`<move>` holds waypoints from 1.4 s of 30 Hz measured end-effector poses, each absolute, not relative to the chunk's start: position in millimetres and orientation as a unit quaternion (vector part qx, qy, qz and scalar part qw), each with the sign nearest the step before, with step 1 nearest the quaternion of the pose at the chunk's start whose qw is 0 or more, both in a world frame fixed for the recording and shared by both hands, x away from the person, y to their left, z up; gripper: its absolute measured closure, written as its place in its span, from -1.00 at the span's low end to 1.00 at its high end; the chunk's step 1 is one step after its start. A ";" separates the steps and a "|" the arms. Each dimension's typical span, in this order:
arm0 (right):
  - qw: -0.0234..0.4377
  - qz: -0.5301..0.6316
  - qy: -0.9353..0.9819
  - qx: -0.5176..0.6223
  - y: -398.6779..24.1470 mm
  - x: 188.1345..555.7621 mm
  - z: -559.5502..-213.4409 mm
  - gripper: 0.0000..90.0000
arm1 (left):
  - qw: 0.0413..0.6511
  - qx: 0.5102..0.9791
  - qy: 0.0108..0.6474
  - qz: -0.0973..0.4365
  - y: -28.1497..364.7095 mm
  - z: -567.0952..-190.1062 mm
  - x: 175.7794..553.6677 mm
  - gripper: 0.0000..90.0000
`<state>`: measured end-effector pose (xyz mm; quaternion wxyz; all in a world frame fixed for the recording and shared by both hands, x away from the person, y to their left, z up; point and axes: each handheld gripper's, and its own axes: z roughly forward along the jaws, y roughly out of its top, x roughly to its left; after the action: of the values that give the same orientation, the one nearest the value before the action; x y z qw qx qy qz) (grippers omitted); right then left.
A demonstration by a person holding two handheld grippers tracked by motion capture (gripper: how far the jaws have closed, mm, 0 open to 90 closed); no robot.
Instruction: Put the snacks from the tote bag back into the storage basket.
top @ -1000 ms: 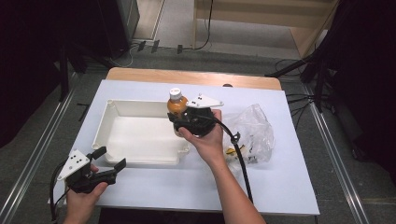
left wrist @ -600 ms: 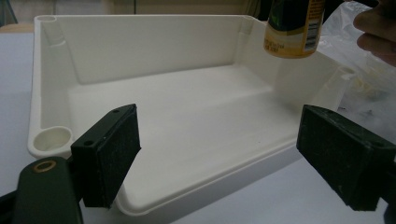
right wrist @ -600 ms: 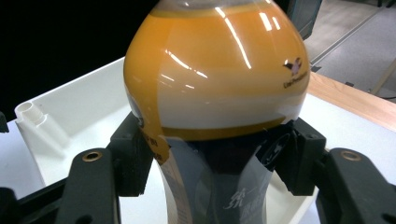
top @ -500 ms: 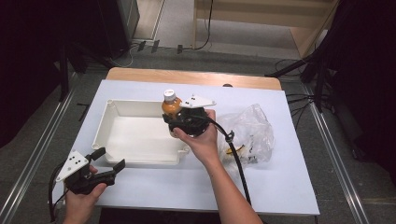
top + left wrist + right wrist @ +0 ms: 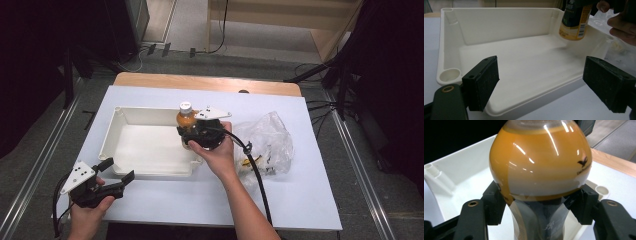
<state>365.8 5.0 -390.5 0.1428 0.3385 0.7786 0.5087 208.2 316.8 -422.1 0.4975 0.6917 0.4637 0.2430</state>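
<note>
**Bottle carried leftward over the tray**

Compared with a second ago, the right gripper (image 5: 192, 131) and its bottle (image 5: 184, 116) have shifted toward nine o'clock, so the bottle now hangs inside the tray's (image 5: 116, 131) three o'clock end instead of above its right wall. The left gripper (image 5: 116, 176) has not budged; it rests at the table's (image 5: 310, 200) seven o'clock corner, jaws spread wide and empty, looking across the tray (image 5: 441, 50) at the bottle (image 5: 574, 22) held clear of the floor.

In the right gripper view the jaws are clenched on the bottle (image 5: 540, 160) at the narrow waist just under its bulging, orange-filled shoulder. That looks like the sound place to hold: the bulge sits above the pads and should stop the bottle dropping through. It is nearly full, so probably fairly heavy, and its glossy plastic wall is likely slick and may give a little if squeezed elsewhere.

A crumpled clear bag (image 5: 267, 145) lies on the table at three o'clock of the tray.
</note>
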 end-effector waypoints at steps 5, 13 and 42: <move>0.140 0.504 0.783 0.337 4.1 365.4 -397.6 -0.15 | 0.498 0.692 0.464 0.243 316.6 -422.1 208.5 -0.71; 0.136 0.497 0.787 0.339 4.1 364.8 -409.8 -0.15 | 0.497 0.692 0.464 0.242 316.5 -422.1 208.3 -0.71; 0.139 0.487 0.797 0.331 -3.8 358.9 -414.6 -0.43 | 0.497 0.692 0.464 0.241 316.6 -422.9 209.8 -0.70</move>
<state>358.9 -3.8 -414.6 0.1390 0.3309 0.7966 0.4865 209.8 316.6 -422.9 0.4971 0.6920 0.4645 0.2414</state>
